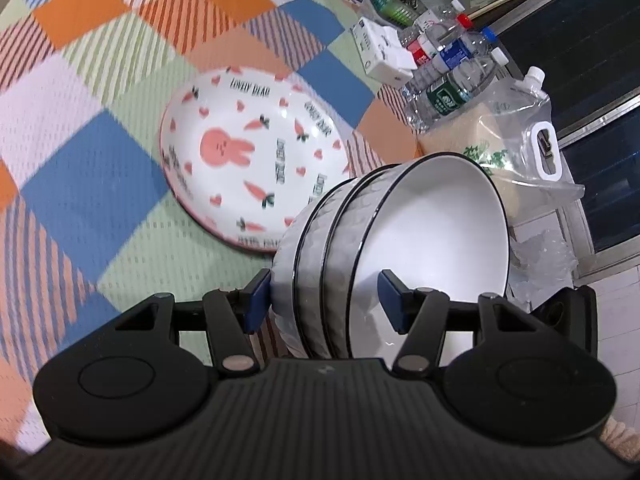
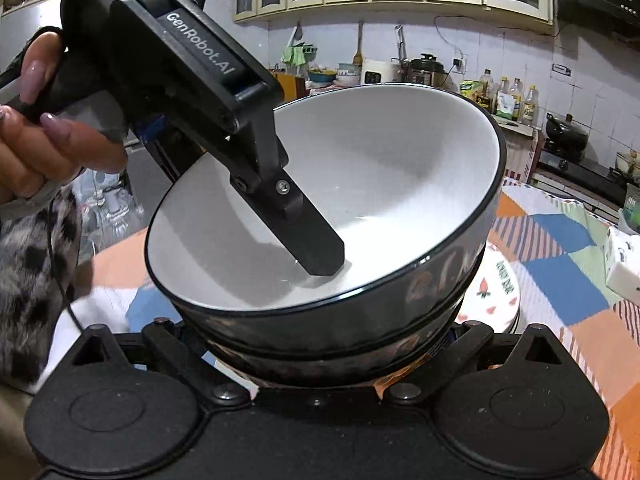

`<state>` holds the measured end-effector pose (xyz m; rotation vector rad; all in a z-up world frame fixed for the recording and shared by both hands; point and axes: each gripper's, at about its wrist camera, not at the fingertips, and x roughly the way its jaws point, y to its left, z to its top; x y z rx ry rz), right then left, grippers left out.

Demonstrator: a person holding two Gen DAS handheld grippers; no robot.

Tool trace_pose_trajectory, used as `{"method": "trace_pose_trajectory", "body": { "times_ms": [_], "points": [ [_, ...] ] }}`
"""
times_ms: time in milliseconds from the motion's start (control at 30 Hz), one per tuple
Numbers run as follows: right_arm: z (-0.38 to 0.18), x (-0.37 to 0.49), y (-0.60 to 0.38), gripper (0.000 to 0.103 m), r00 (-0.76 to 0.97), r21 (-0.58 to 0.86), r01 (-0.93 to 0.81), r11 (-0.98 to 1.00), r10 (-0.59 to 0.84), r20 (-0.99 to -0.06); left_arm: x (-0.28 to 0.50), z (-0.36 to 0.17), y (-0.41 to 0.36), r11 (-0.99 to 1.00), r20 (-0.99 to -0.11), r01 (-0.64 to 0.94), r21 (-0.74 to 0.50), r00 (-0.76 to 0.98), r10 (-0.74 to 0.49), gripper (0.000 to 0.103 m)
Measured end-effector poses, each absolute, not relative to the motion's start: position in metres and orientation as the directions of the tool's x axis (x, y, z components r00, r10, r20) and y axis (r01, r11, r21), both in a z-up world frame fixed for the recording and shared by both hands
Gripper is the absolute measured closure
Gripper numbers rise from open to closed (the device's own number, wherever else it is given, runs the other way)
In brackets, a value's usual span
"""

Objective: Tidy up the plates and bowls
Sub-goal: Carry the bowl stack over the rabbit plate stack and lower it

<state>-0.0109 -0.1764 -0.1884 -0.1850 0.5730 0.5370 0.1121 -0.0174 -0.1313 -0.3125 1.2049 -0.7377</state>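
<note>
**White bowls pinched in a stack above the checked cloth**

White glazed porcelain with thin black rims: a stack of bowls is tilted on its side, nested three deep as far as the left wrist view shows. The left hand-held gripper pinches the stack, one blue-padded finger pressed on the outer wall of the bottom bowl, the other inside the top bowl. From the right wrist view that inner finger reaches down to the floor of the top bowl, and a hand with long painted nails holds the handle.

The right hand-held gripper sits under the stack with its fingers spread around the lowest bowl; I cannot tell whether they touch it.

Just behind the bowls, a rabbit-and-carrot plate lies flat on the desk's checked cloth. Water bottles, a white box and a clear jug bag stand at the desk's far edge.
</note>
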Motion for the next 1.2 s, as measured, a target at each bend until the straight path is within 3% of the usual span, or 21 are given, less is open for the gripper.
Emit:
{"method": "trace_pose_trajectory", "body": {
  "times_ms": [400,1200],
  "points": [
    [-0.179,0.032,-0.187,0.002,0.736,-0.052,-0.502,0.863,0.395,-0.549,0.163,-0.123,-0.035,0.718,-0.713,0.360,-0.596,0.172,-0.679,0.046],
    [-0.226,0.124,-0.196,0.002,0.676,0.023,-0.473,0.881,0.379,-0.631,0.247,-0.196,-0.042,0.744,-0.712,0.230,-0.628,0.216,-0.668,0.045]
  ]
}}
